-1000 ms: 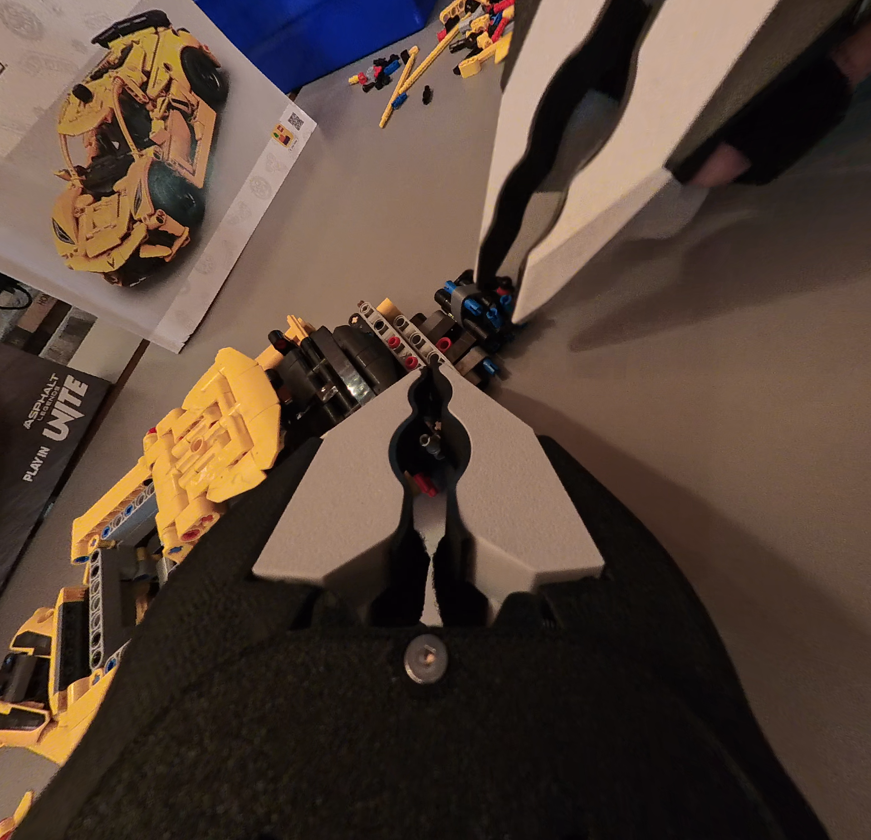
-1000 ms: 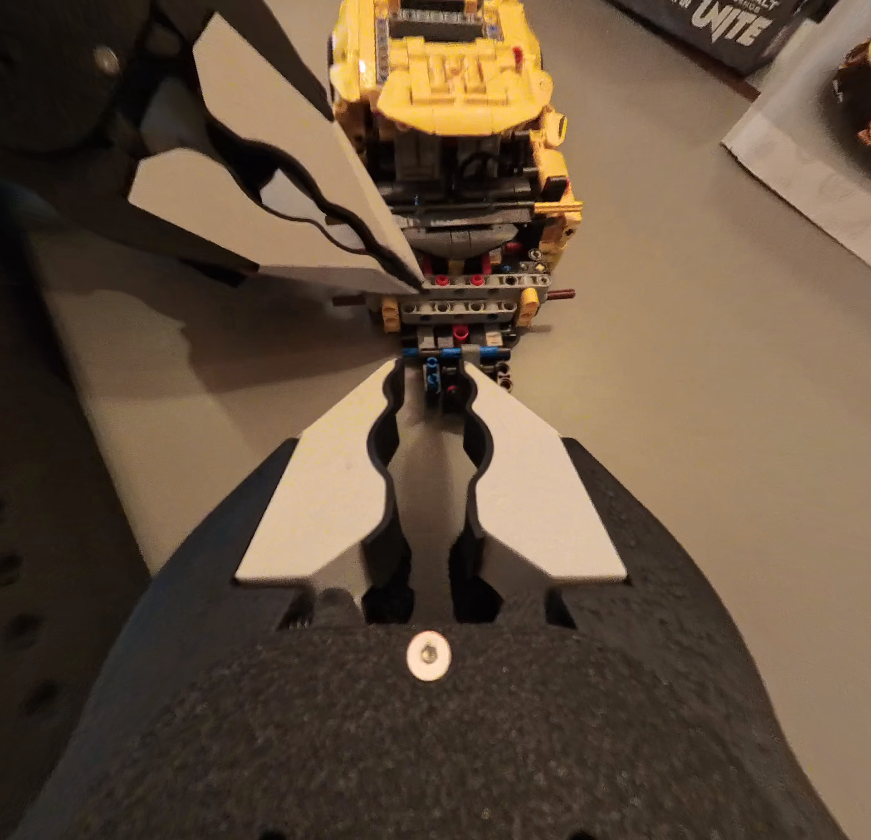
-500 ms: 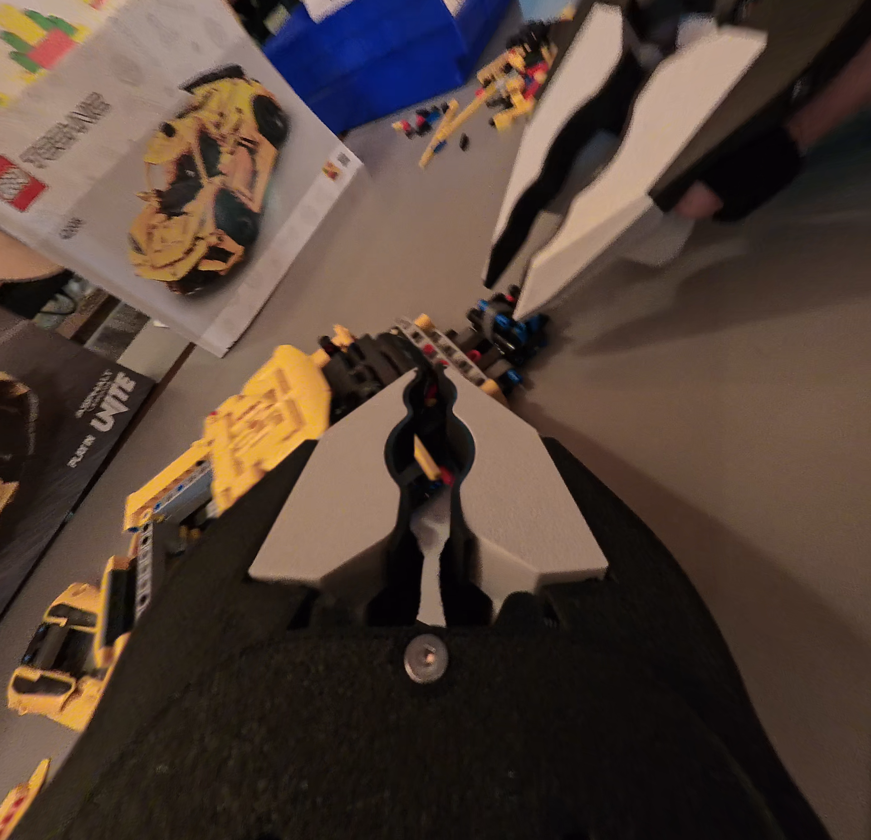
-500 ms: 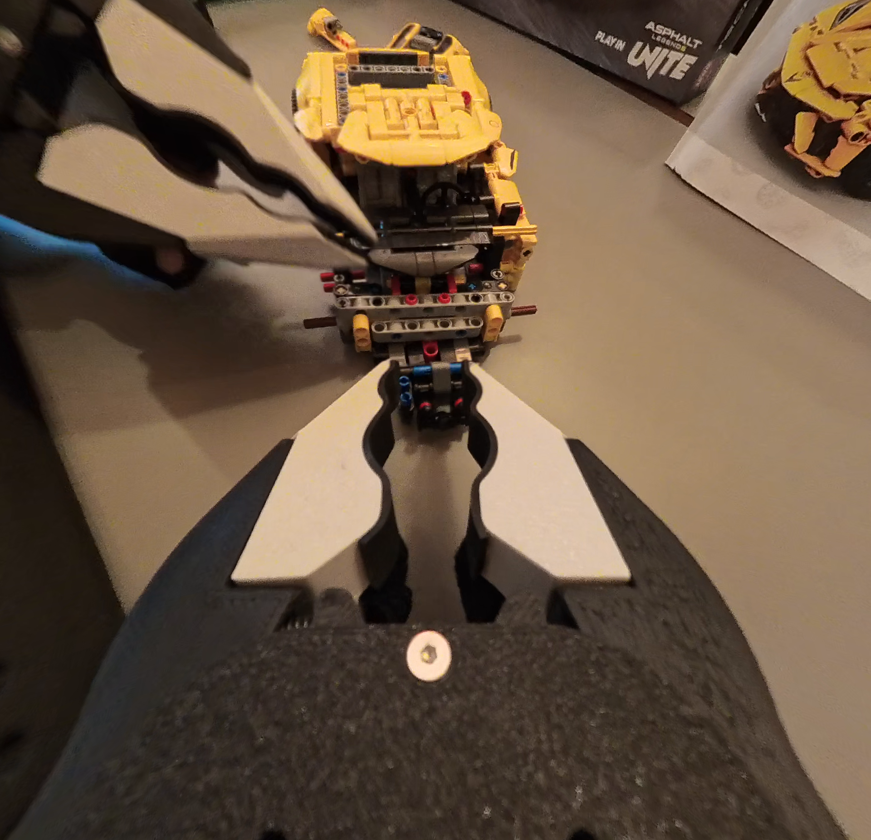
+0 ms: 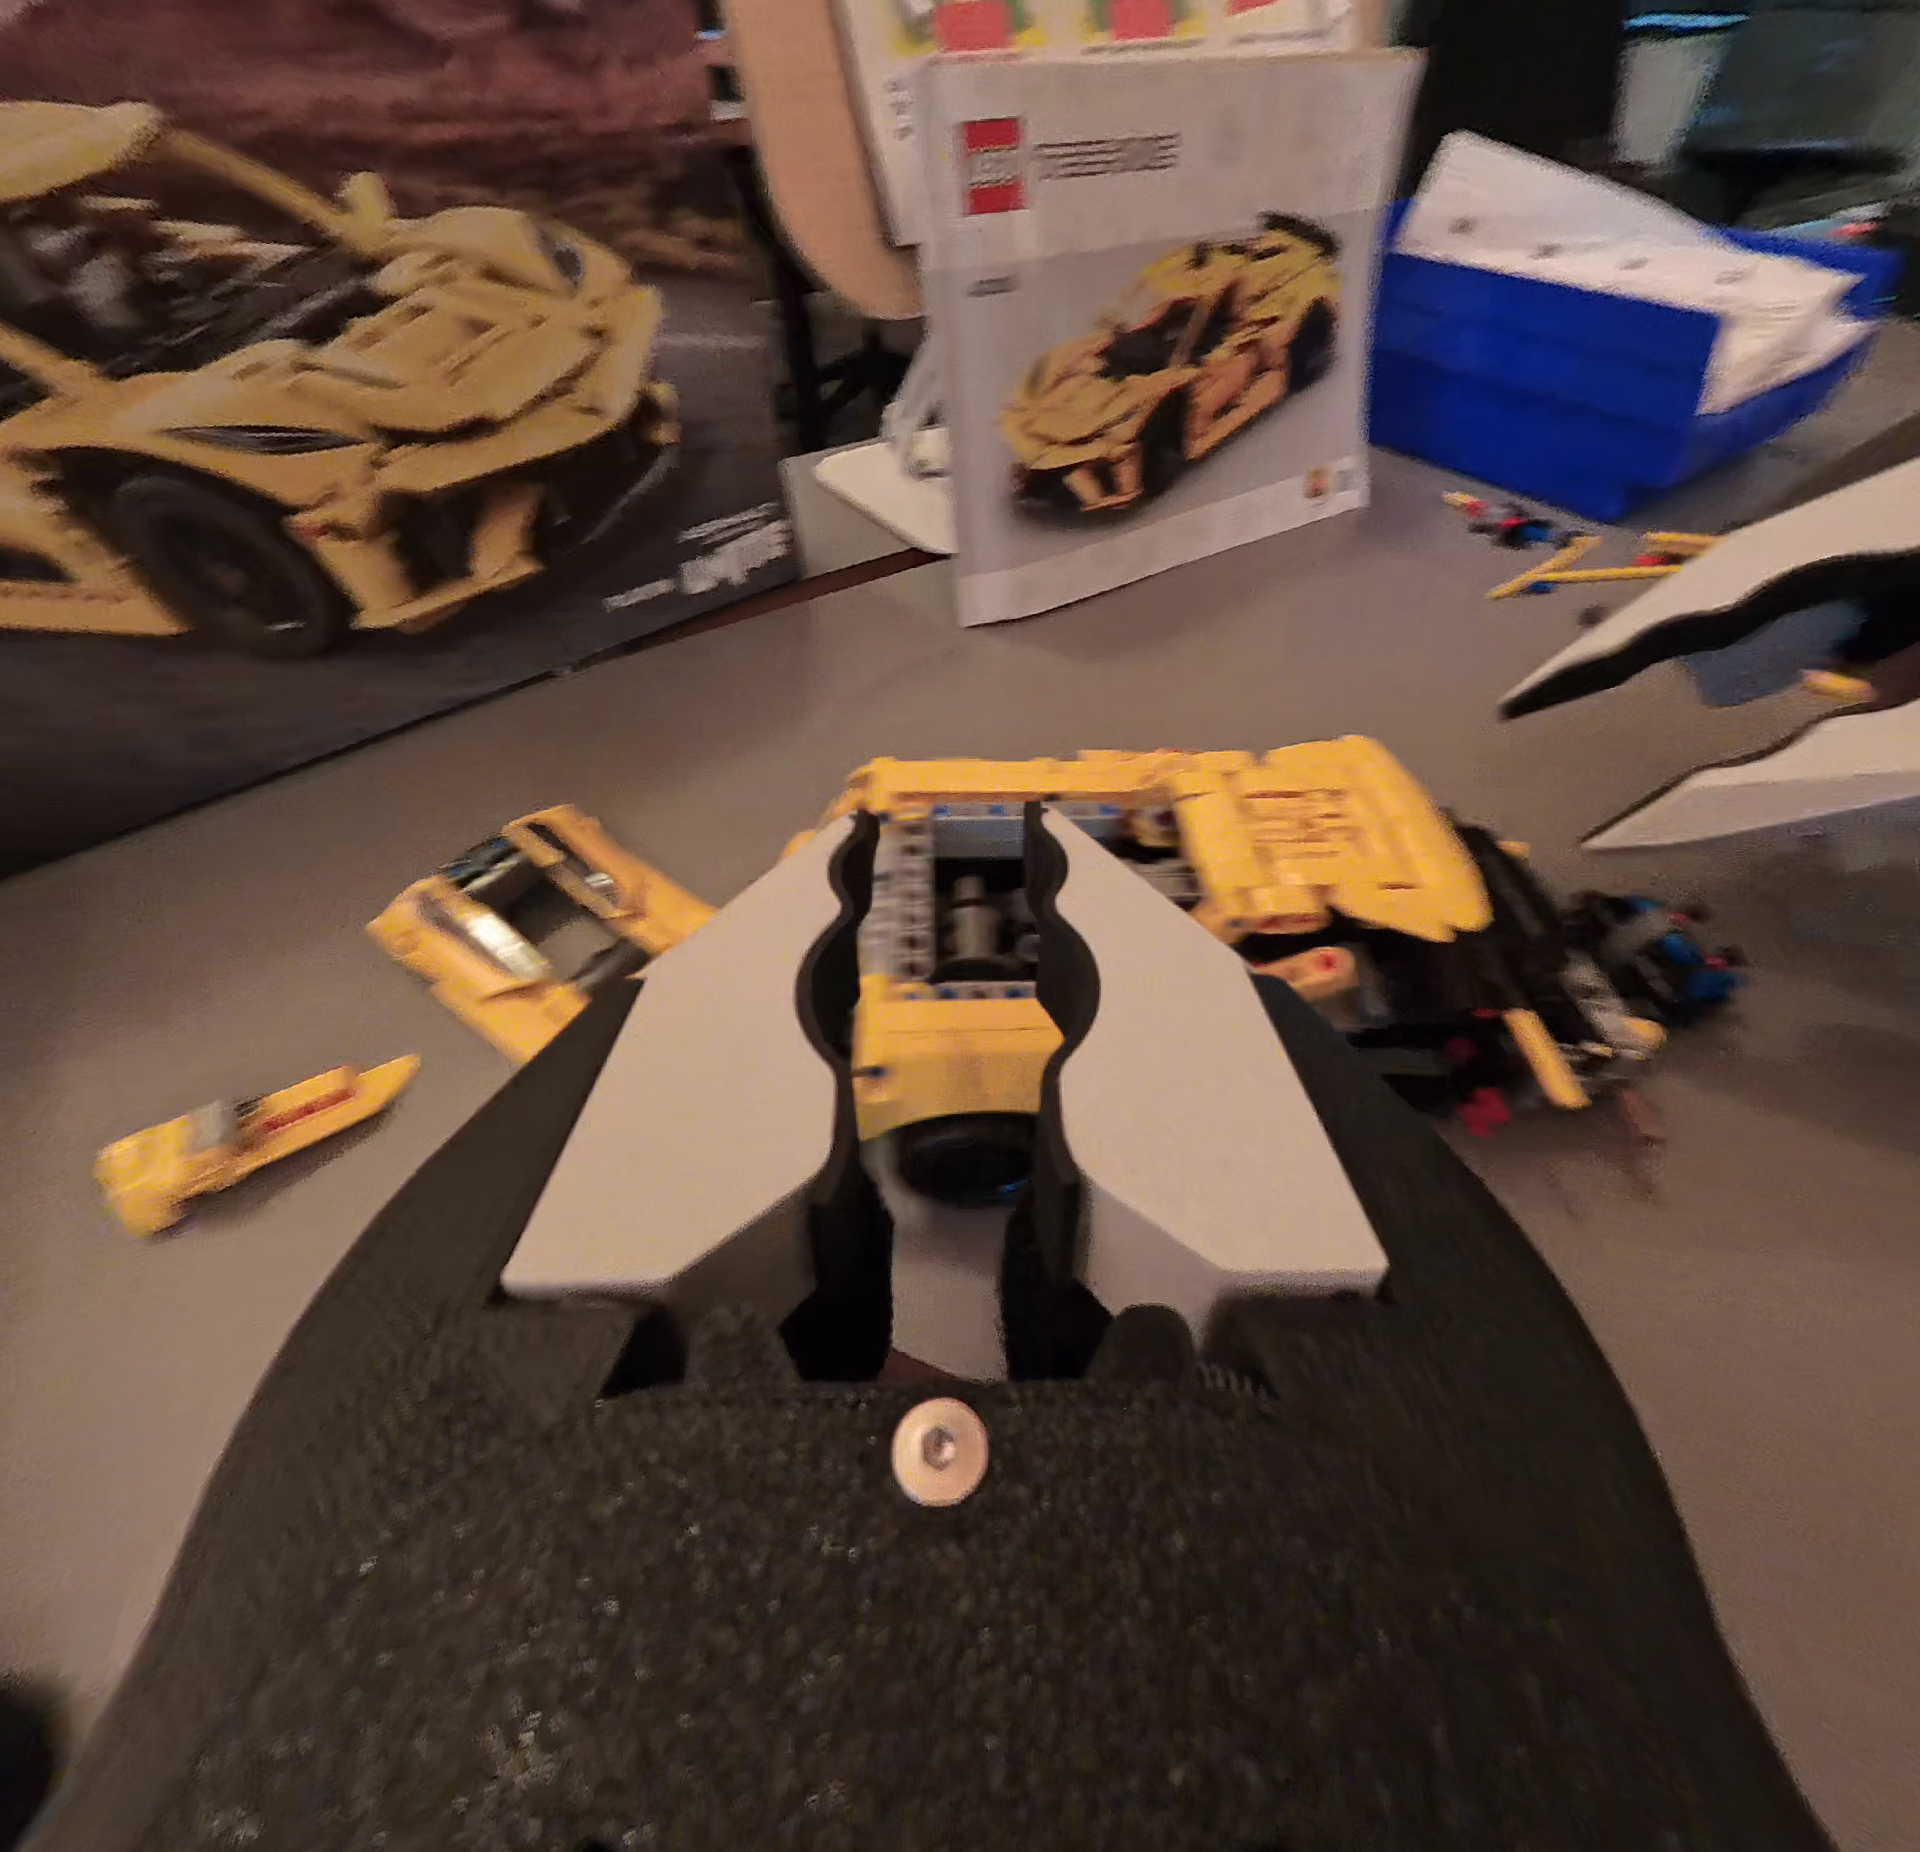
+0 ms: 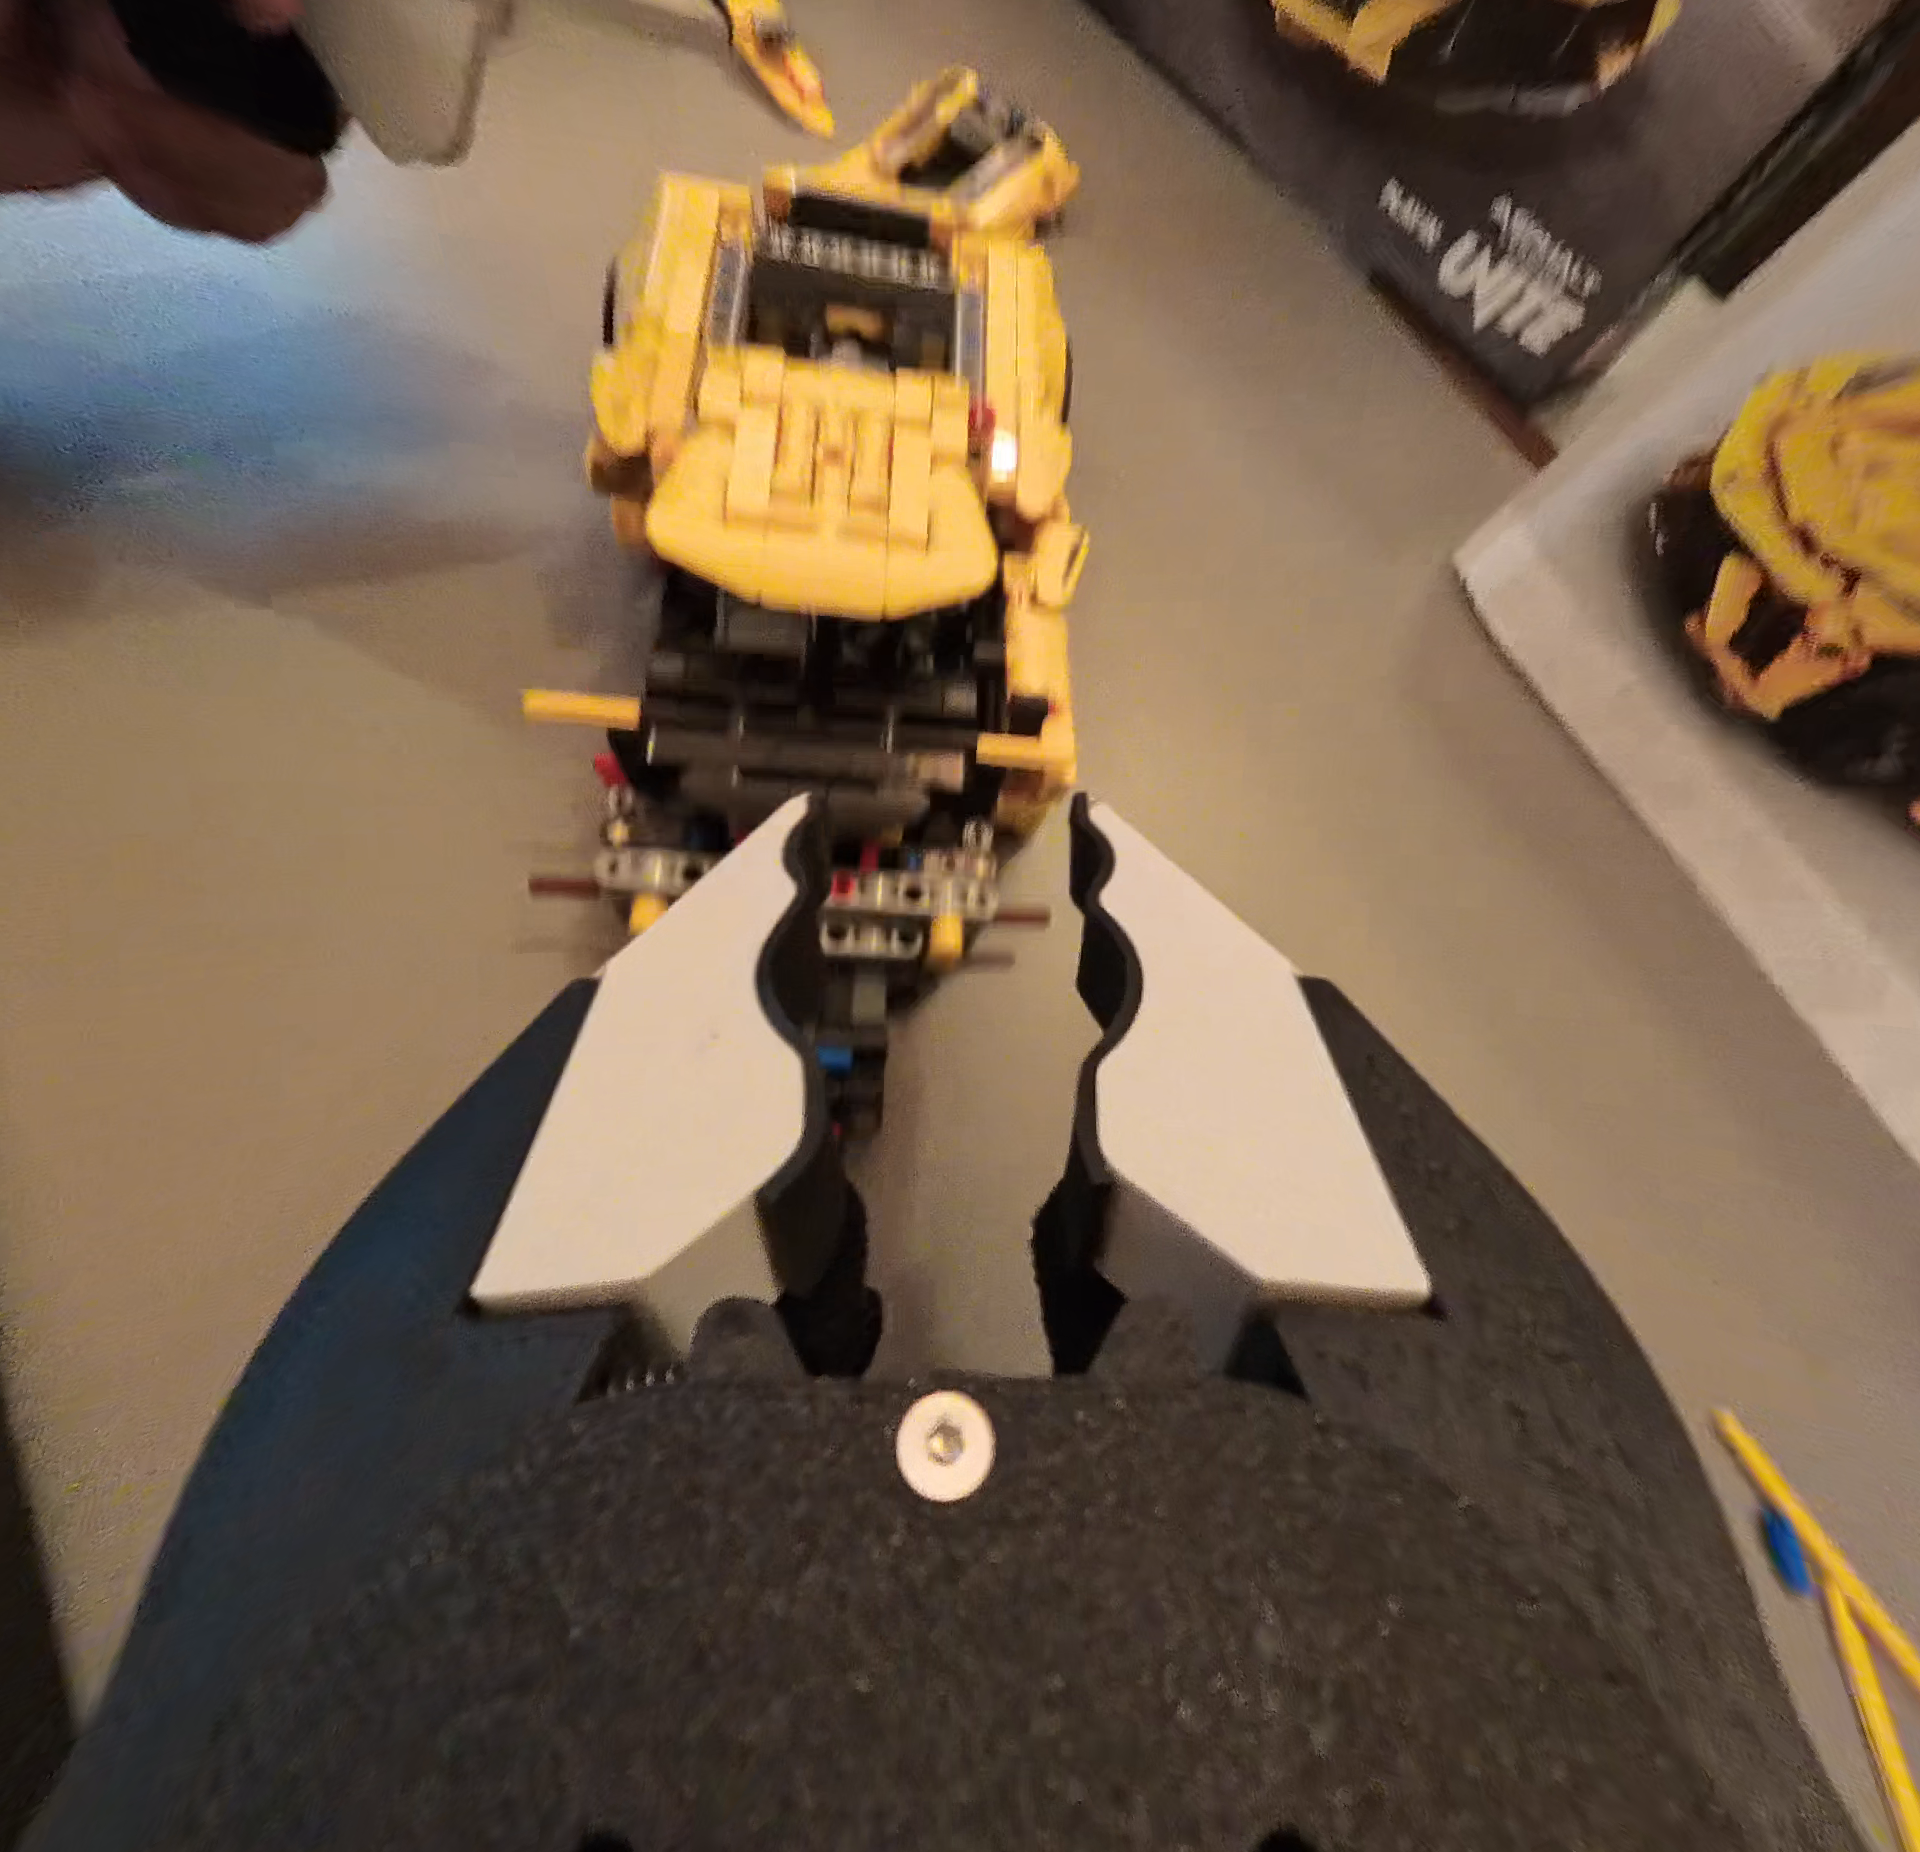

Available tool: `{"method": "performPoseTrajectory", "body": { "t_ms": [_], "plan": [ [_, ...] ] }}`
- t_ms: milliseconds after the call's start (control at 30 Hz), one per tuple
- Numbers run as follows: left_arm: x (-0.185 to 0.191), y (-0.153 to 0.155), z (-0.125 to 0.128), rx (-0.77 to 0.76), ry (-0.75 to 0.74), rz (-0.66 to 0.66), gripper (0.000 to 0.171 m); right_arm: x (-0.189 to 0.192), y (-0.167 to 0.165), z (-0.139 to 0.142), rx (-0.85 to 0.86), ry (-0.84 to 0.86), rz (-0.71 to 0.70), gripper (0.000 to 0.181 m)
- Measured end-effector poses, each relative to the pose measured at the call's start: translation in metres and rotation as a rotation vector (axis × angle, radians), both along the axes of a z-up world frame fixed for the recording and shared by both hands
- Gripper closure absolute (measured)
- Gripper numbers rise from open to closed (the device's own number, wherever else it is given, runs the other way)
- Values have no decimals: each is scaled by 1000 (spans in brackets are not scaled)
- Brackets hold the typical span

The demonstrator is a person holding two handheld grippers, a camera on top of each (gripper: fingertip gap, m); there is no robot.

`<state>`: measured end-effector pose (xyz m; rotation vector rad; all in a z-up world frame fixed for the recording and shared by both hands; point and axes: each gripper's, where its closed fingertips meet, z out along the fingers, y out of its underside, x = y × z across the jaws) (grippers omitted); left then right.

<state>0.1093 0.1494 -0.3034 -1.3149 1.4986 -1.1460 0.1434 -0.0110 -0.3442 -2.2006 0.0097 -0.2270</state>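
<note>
Sitting on the grey table [image 6: 1299,576], a half-built yellow brick car [image 5: 1174,857] [image 6: 831,472] is showing its black and grey frame at one end, with red and blue pins and a thin axle sticking out on both sides. The left gripper [image 5: 945,826] is hovering over the car's yellow end, its fingers spread with a clear gap, and the open engine bay and one black wheel are showing between them; whether the fingers are touching the car cannot be told. The right gripper [image 6: 940,815] is pointing along the car from its bare frame end, jaws standing wide apart and gripping nothing, with the pinned grey beams lying just below the left fingertip. In the left wrist view the right gripper [image 5: 1538,763] is reaching in from the right edge above the frame end.

A loose yellow body panel [image 5: 530,919] is lying just beside the car, and a smaller yellow piece [image 5: 249,1142] is lying farther out. A printed booklet picturing a yellow car [image 5: 1153,348] is lying beyond them, next to a large dark box [image 5: 343,368] with the same car on it. A blue bin [image 5: 1600,368] is sitting behind a scatter of small loose parts [image 5: 1558,555]. A person's hand [image 6: 135,88] is showing at the top left corner of the right wrist view.
</note>
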Motion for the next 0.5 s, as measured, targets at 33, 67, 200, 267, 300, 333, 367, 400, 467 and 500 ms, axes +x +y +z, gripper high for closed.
{"method": "performPoseTrajectory", "body": {
  "t_ms": [33,67,200,267,300,333,367,400,467,500],
  "plan": [
    [-2,16,3,12,-15,61,144,0,9,7,48,19,22,136],
    [-4,31,8,10,-40,114,144,-1,17,14,109,64,35,136],
    [-12,55,9,-100,-53,145,144,-10,20,14,295,303,17,134],
    [-11,46,-3,-119,-1,90,138,-11,9,8,254,217,3,137],
    [-10,39,-7,-119,23,60,135,-6,4,9,255,146,-29,142],
    [-10,30,-8,-112,32,31,134,-4,1,11,263,102,-47,147],
    [-11,23,-8,-93,31,9,134,-5,1,13,275,82,-43,150],
    [-13,19,-9,-61,29,3,134,-6,2,13,272,83,-39,149],
    [-17,14,-14,-3,41,4,134,-12,5,7,243,121,-13,141],
    [-19,12,-19,10,57,2,134,-15,7,5,233,125,1,136]
  ]
}}
